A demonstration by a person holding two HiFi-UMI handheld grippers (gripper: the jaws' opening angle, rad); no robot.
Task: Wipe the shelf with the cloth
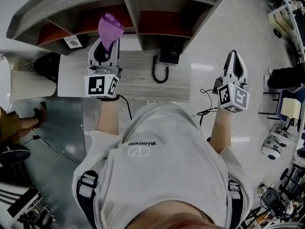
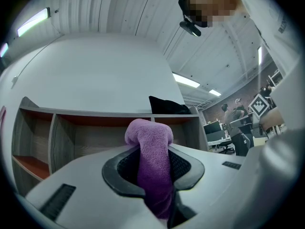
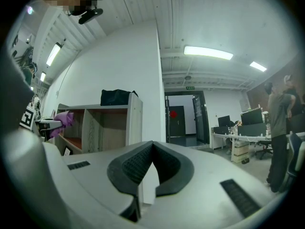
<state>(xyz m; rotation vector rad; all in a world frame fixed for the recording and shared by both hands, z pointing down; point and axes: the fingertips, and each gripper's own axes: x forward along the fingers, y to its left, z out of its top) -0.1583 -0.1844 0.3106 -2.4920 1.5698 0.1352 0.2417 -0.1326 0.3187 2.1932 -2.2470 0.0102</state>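
Left tongs [image 1: 107, 50] clamped on the purple cloth [image 1: 110, 26], raised at the shelf [image 1: 135, 6] front; contact unclear. Cloth judged soft, light, floppy; a bunched grip with free end forward suits wiping. Right tongs [image 1: 234, 60] together, empty.

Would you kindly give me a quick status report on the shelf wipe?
Left gripper shut on purple cloth, facing shelf. Right gripper shut, empty. Path looks clear.
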